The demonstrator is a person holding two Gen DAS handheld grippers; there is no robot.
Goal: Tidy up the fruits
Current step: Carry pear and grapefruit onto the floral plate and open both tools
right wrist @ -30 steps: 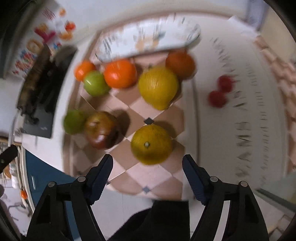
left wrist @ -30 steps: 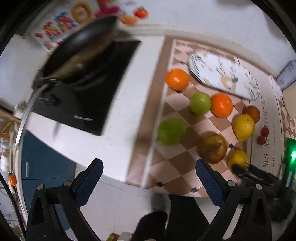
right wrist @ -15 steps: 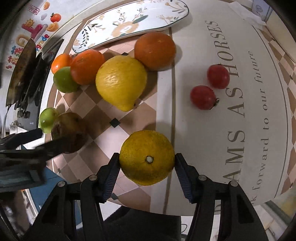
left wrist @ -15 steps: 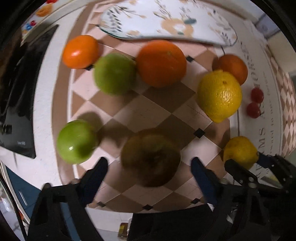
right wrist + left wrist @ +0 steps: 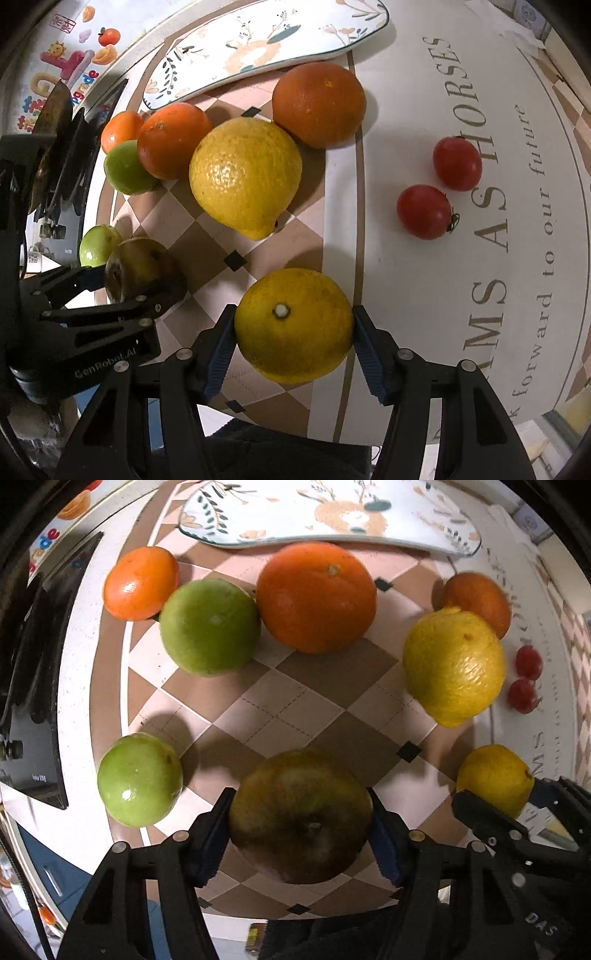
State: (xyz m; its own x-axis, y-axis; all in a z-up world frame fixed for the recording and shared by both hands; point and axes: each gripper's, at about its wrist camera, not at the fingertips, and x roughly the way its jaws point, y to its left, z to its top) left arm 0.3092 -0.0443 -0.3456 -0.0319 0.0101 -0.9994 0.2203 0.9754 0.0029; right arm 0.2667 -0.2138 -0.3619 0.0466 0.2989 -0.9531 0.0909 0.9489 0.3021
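My left gripper is shut on a brown-green apple on the checkered mat; it also shows in the right wrist view. My right gripper is shut on a small yellow citrus, seen at the right in the left wrist view. On the mat lie a big lemon, a large orange, a darker orange, a small orange, two green fruits and two cherry tomatoes.
A flat floral plate lies at the mat's far edge. A black cooktop with a pan is to the left. The counter's front edge runs just below the grippers.
Both grippers came down to the mat. The left closed onto the brown-green apple and the right closed onto the small yellow citrus.
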